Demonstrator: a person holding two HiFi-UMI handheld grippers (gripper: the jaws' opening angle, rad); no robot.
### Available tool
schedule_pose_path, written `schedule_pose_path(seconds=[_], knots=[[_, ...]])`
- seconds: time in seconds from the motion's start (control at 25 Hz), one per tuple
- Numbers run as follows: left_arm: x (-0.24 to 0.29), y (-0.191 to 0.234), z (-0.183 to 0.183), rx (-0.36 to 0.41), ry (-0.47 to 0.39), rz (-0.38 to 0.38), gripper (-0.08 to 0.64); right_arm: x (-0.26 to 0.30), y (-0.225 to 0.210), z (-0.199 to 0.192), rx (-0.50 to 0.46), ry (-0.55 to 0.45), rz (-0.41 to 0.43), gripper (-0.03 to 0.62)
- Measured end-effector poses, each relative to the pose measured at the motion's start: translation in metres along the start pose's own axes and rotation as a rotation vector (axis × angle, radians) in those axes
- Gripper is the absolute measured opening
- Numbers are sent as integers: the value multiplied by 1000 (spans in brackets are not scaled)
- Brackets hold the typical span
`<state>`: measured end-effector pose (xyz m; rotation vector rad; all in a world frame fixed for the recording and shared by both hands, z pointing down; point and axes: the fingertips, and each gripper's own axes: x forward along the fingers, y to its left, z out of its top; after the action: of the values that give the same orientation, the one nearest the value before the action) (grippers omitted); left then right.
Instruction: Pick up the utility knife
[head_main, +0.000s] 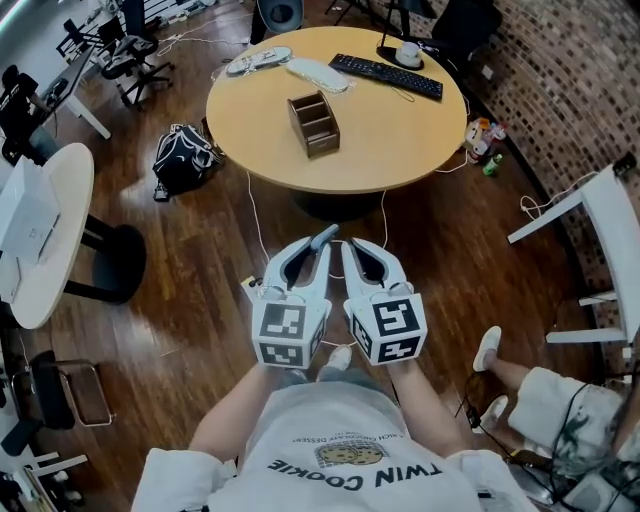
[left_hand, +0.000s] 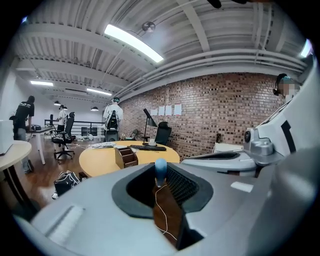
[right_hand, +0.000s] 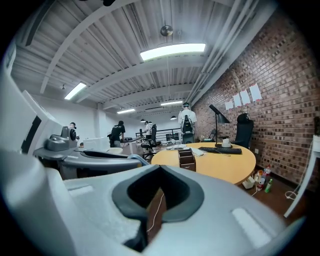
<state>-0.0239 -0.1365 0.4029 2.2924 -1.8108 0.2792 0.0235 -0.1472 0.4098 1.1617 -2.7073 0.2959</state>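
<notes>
Head view: both grippers out front over the wood floor, side by side, table well ahead. Left gripper is clamped on a slim blue-grey thing, prob. the utility knife; its rounded end pokes out past the tips. Left gripper view shows the same blue nub pinched betw. the pads. Right gripper: jaws together, nothing in them. Handling, my guess: light, stiff, smooth plastic shell, so it could slip or pivot. Best held mid-handle, flat sides to the pads, away from the blade end. Hard to tell: most of the body is buried in the jaws, blade end & slider not visible, so ID isn't certain.
</notes>
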Motion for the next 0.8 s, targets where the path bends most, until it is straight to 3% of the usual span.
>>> schedule_pose_path(seconds=[0.8], knots=[[-130, 14, -34, -17, -8, -59, 74, -61, 124, -21, -41, 12, -67, 0]])
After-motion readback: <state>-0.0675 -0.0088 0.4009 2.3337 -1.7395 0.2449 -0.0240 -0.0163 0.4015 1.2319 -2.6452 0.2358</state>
